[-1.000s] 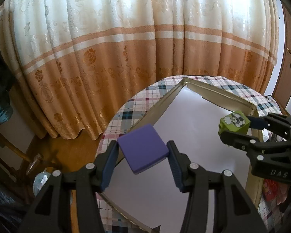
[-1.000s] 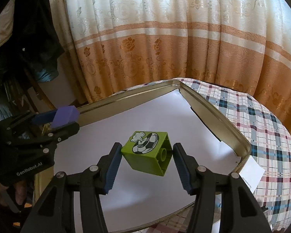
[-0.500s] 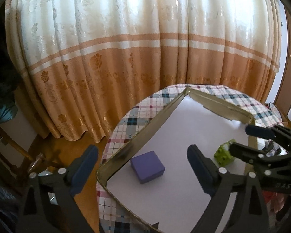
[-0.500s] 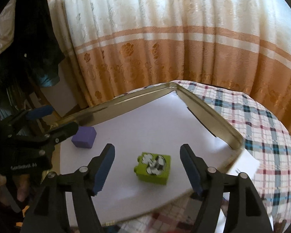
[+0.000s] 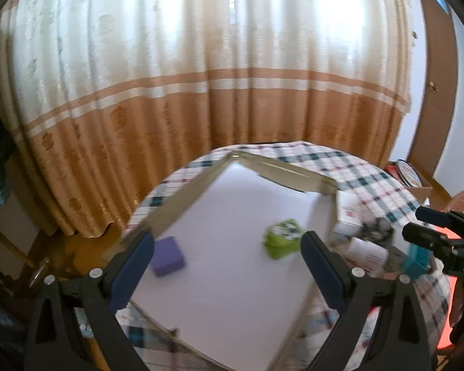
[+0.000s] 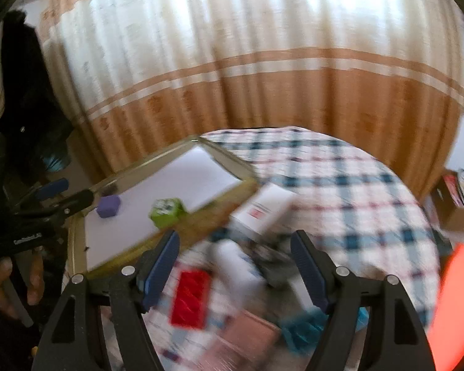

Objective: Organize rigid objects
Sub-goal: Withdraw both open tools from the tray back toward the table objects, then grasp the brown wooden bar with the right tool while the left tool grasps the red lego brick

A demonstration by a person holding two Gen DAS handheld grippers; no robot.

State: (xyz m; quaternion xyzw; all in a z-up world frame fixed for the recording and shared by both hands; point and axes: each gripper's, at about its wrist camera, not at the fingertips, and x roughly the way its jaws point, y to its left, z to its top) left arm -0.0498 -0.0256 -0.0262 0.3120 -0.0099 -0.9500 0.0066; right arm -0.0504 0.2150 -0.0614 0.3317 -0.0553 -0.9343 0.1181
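A purple block (image 5: 167, 256) and a green block with a football print (image 5: 283, 242) lie apart on the white paper of the metal tray (image 5: 182, 194). My left gripper (image 5: 225, 247) is open above the tray's near edge, nothing between its pads. My right gripper (image 6: 235, 241) has its jaws opening and holds nothing. It hangs over blurred loose items right of the tray: a red block (image 6: 190, 300), a white box (image 6: 263, 210), a white cylinder (image 6: 238, 266) and a teal piece (image 6: 303, 327). The purple block (image 6: 108, 205) and green block (image 6: 167, 211) show on the tray (image 6: 225, 157) to its left.
The round table wears a plaid cloth (image 6: 340, 191), with a cream and orange curtain (image 5: 232, 92) close behind. An orange object (image 6: 457, 293) and a cardboard box (image 6: 454, 207) stand at the right. A hand (image 6: 3, 278) grips the left gripper's handle.
Both grippers opened and let go: the purple and green blocks now lie on the tray. Both hands pulled back, the right one swinging right over the loose items.
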